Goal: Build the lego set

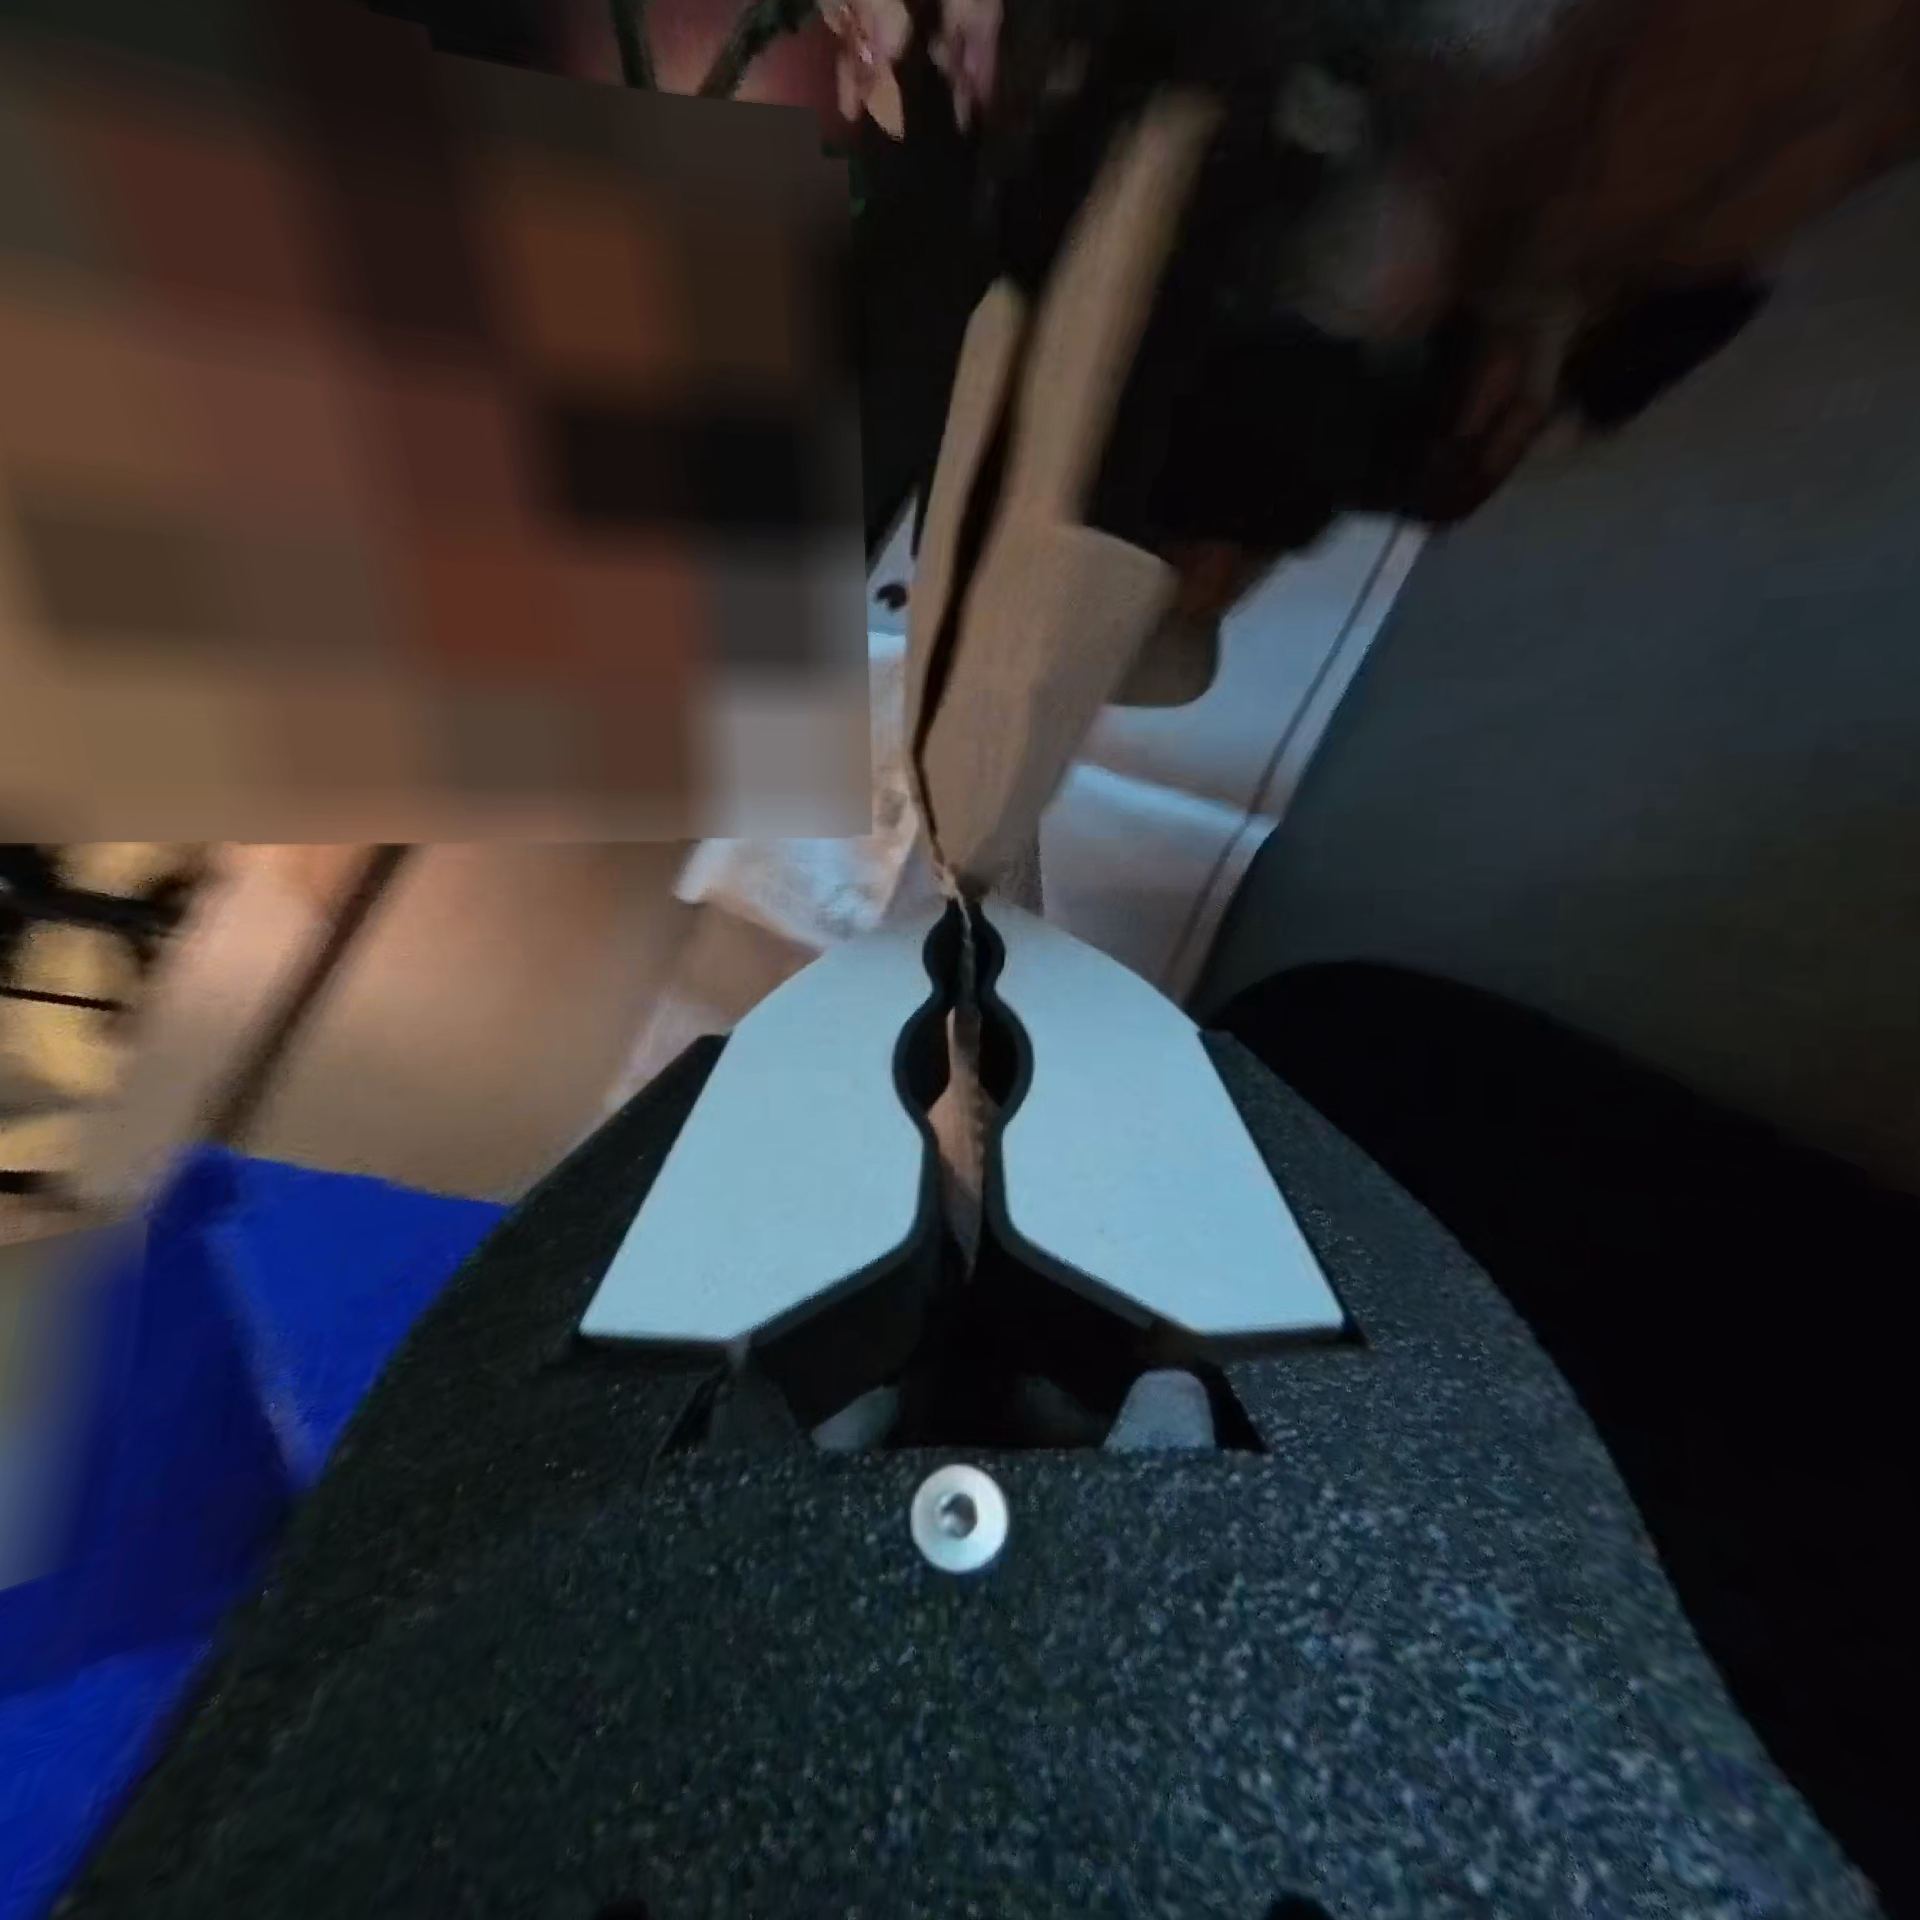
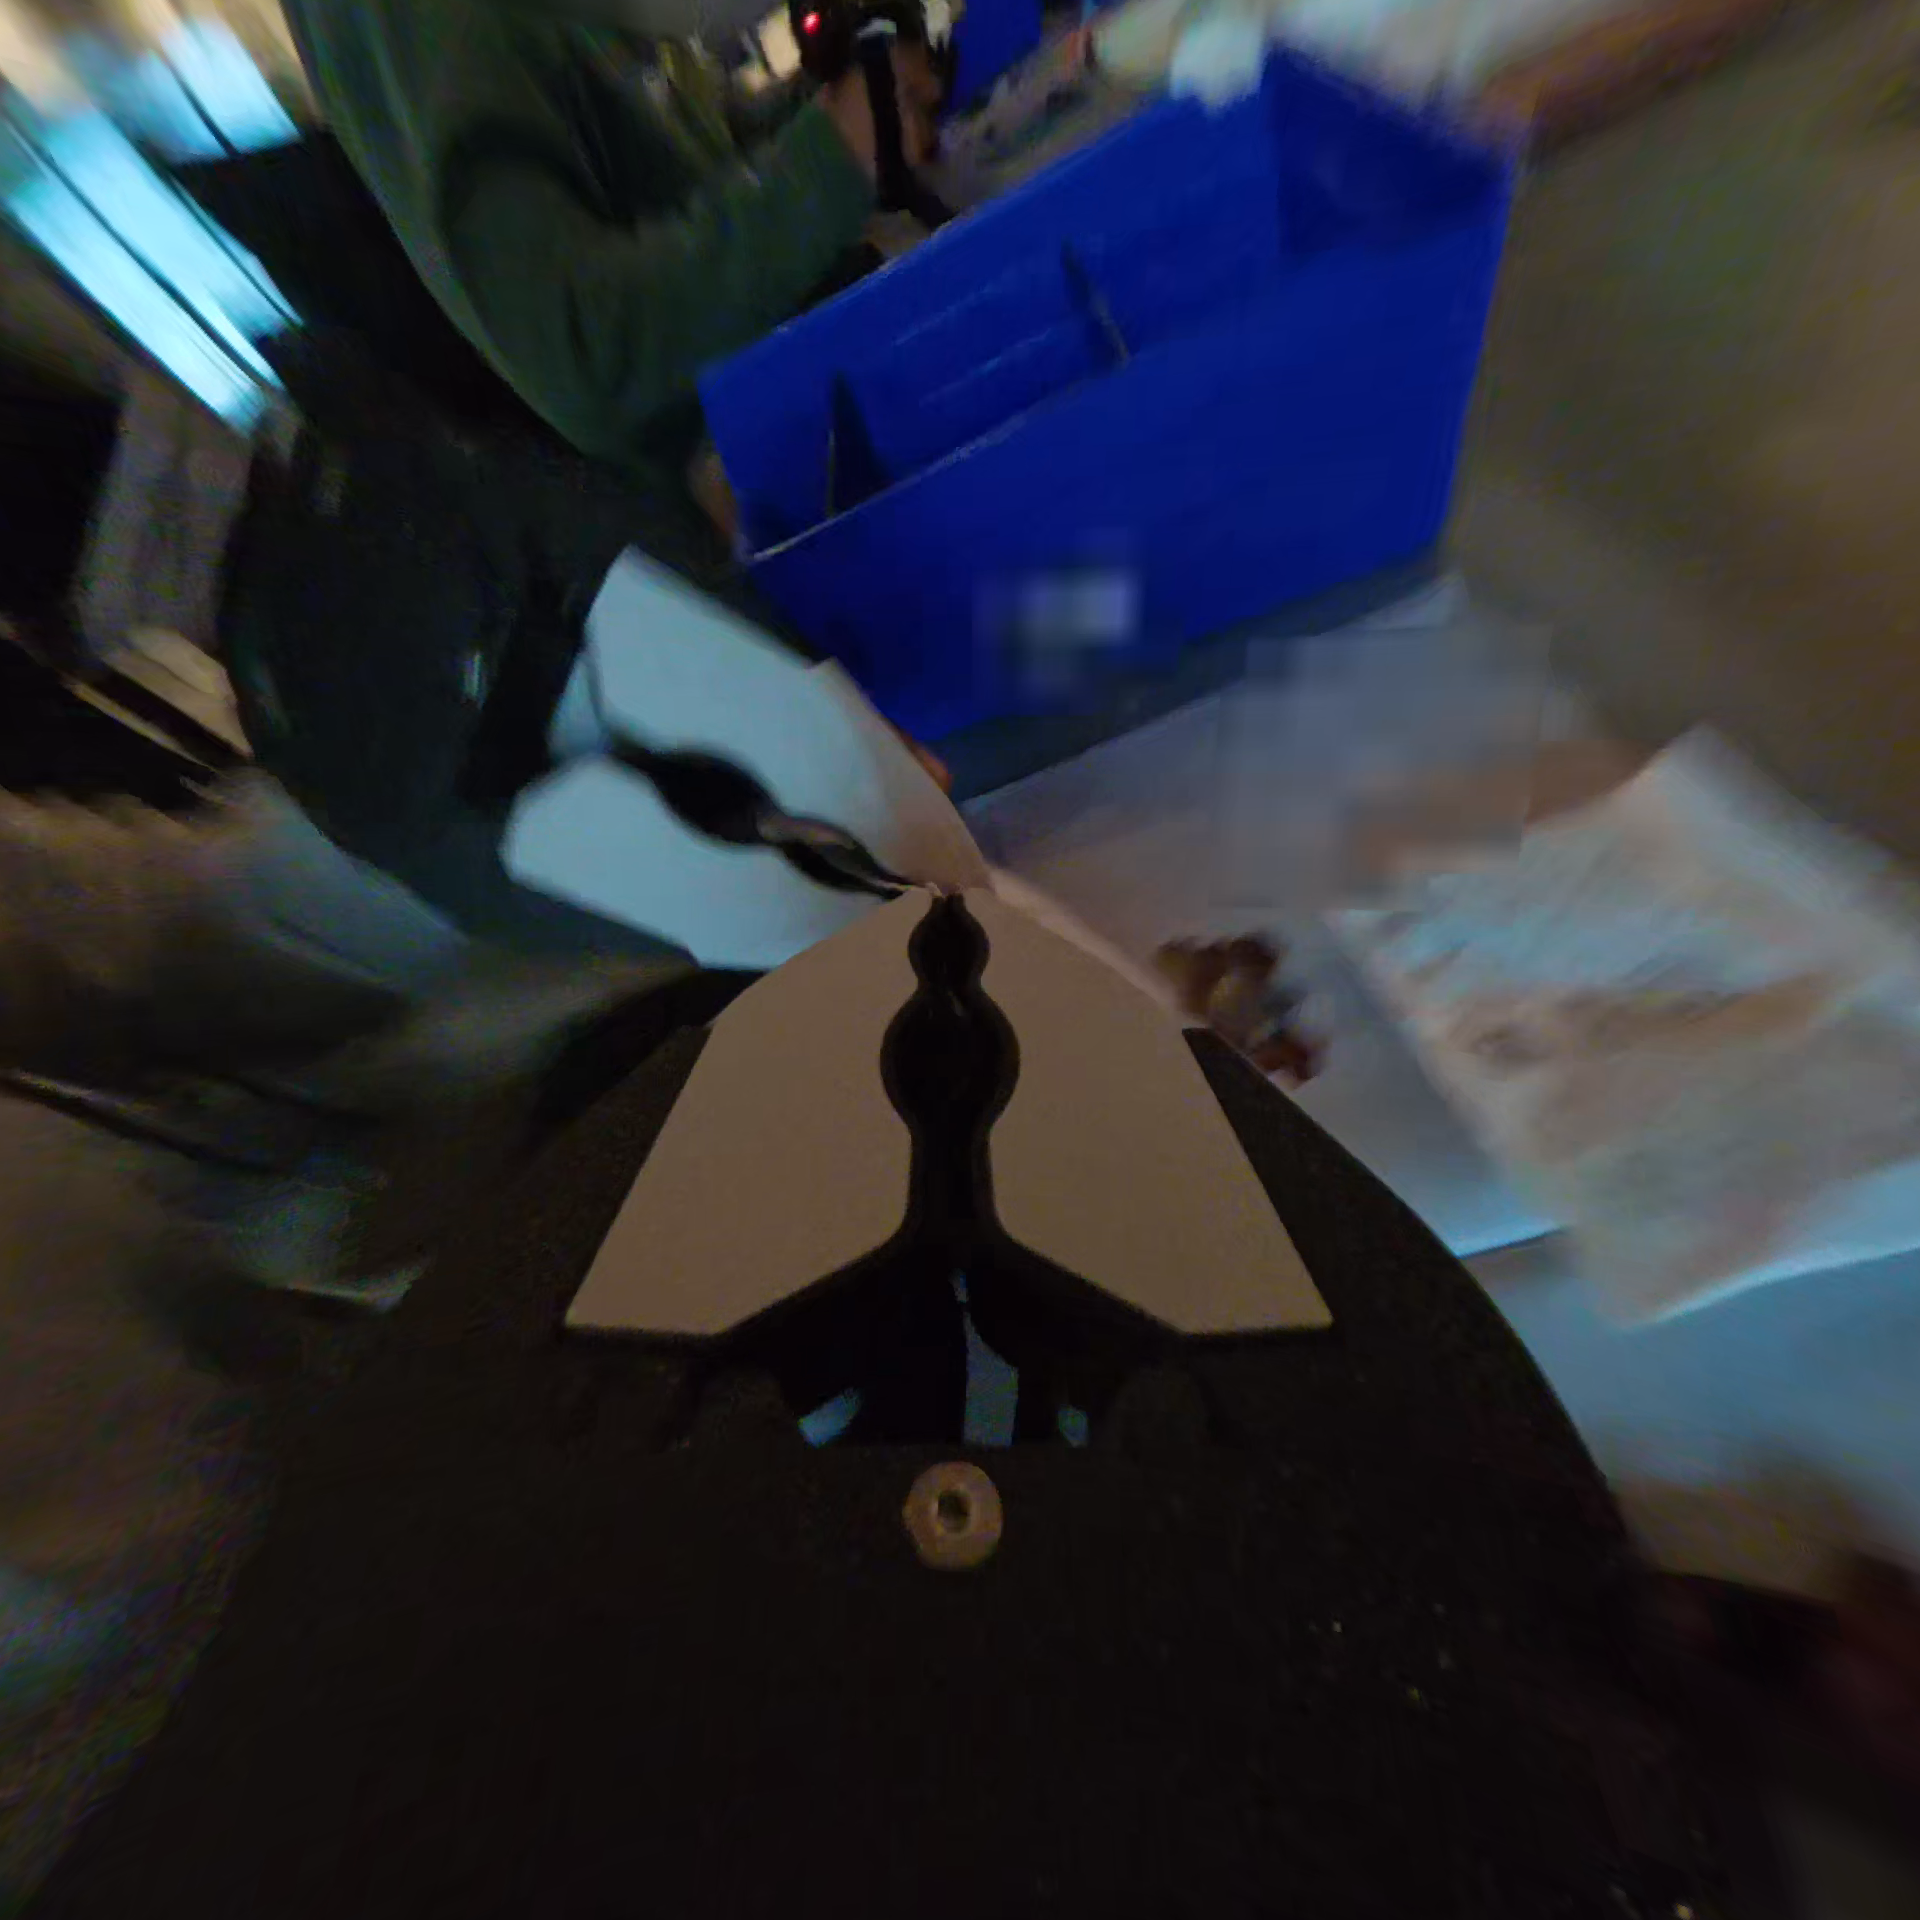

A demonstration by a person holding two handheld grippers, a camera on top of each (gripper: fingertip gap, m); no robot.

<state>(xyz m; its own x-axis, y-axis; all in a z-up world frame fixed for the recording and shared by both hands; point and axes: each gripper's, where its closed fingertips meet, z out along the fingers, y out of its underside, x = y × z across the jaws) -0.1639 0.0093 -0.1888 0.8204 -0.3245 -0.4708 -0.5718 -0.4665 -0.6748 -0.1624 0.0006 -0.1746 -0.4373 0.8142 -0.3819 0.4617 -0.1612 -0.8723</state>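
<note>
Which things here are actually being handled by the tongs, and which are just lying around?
Handled: brown paper, clamped in the shut left tongs; right tongs, shut, tip beside the left pair.
Lying about: blue bin; pale wrapping; a person's green sleeve.

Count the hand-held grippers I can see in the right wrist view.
2. The right hand-held gripper is the view's own, at bottom centre, with its jaws closed. The left hand-held gripper reaches in from the left, its tips nearly meeting the first's. Heavy blur could hide others.
</note>
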